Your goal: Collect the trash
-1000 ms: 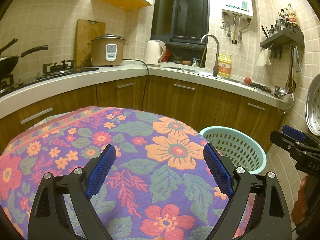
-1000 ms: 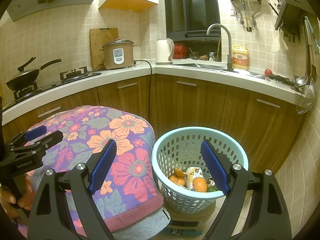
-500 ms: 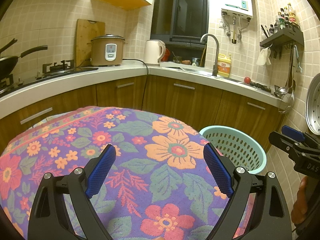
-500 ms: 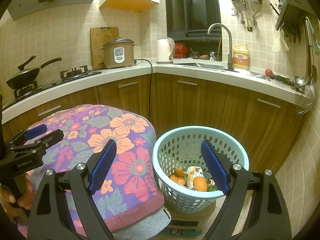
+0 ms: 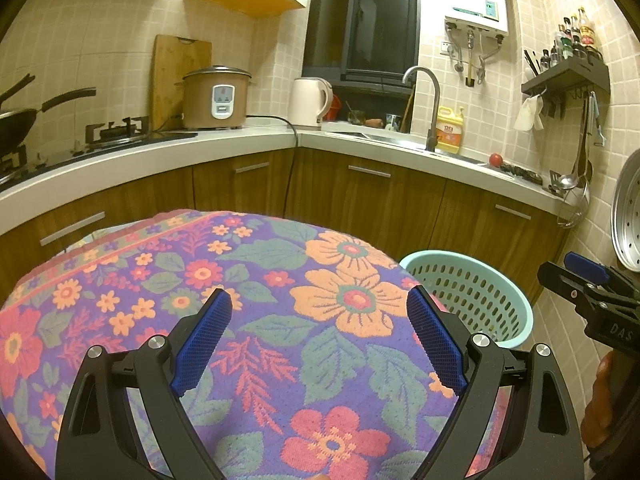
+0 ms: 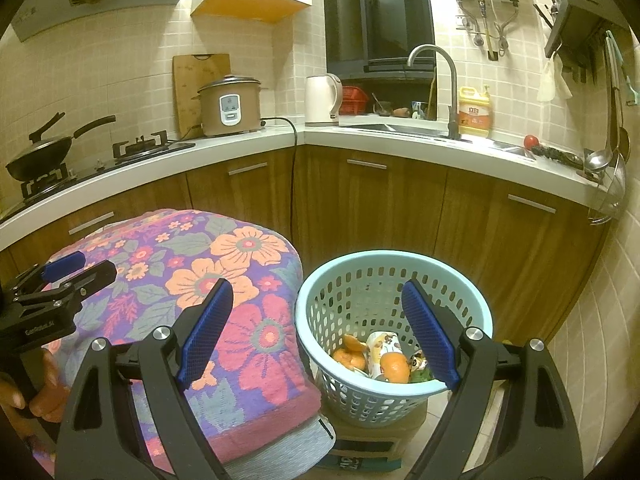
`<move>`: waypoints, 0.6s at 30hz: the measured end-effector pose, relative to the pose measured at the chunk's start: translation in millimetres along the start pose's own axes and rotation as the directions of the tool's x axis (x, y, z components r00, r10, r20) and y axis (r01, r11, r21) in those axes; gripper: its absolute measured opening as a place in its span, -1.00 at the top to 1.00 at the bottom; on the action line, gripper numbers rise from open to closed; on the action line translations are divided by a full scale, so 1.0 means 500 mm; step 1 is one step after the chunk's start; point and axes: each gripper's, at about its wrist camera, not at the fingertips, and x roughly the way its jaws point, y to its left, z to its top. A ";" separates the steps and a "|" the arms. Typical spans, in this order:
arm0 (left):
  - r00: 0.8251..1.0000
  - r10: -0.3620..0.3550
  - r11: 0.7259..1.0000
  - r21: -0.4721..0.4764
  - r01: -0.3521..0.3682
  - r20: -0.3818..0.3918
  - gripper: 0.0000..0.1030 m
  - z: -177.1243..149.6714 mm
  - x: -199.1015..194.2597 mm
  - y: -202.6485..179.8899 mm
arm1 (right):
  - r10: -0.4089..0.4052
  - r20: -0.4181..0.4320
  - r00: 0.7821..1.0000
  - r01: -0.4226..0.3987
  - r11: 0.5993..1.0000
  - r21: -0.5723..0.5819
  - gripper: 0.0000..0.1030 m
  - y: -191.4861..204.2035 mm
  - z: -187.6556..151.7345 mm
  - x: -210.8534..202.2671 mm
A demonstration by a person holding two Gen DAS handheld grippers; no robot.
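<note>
A pale blue perforated basket (image 6: 394,264) stands on a box to the right of a table under a flowered cloth (image 6: 248,320). Inside it lie orange peels (image 6: 394,366), a crumpled printed carton (image 6: 380,350) and a bit of green. My right gripper (image 6: 318,334) hovers open above the basket's near left rim, nothing between its fingers. In the left wrist view my left gripper (image 5: 318,340) is open over the flowered cloth (image 5: 240,280), empty, with the basket (image 5: 468,292) beyond to the right. Each gripper shows in the other's view: the right gripper (image 5: 588,288) and the left gripper (image 6: 60,276).
A kitchen counter (image 6: 240,148) wraps around behind with a rice cooker (image 6: 230,106), kettle (image 6: 322,100), wok (image 6: 40,156) on the hob, tap and sink (image 6: 436,80). Wooden cabinets (image 6: 380,208) stand close behind the basket. Utensils hang on the right wall (image 6: 612,120).
</note>
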 end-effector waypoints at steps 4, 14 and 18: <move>1.000 0.001 1.000 0.001 -0.001 0.001 -0.69 -0.002 0.001 0.000 | 0.001 0.003 1.000 -0.001 1.000 0.002 -0.59 -0.002 0.001 -0.001; 1.000 0.015 1.000 -0.011 -0.015 -0.005 -0.69 0.000 -0.001 0.005 | 0.004 0.004 1.000 -0.004 1.000 -0.004 -0.59 0.000 0.007 0.000; 1.000 0.014 1.000 -0.019 -0.014 -0.010 -0.69 0.000 -0.003 0.008 | 0.007 0.009 1.000 -0.007 1.000 -0.008 -0.59 0.000 0.010 -0.002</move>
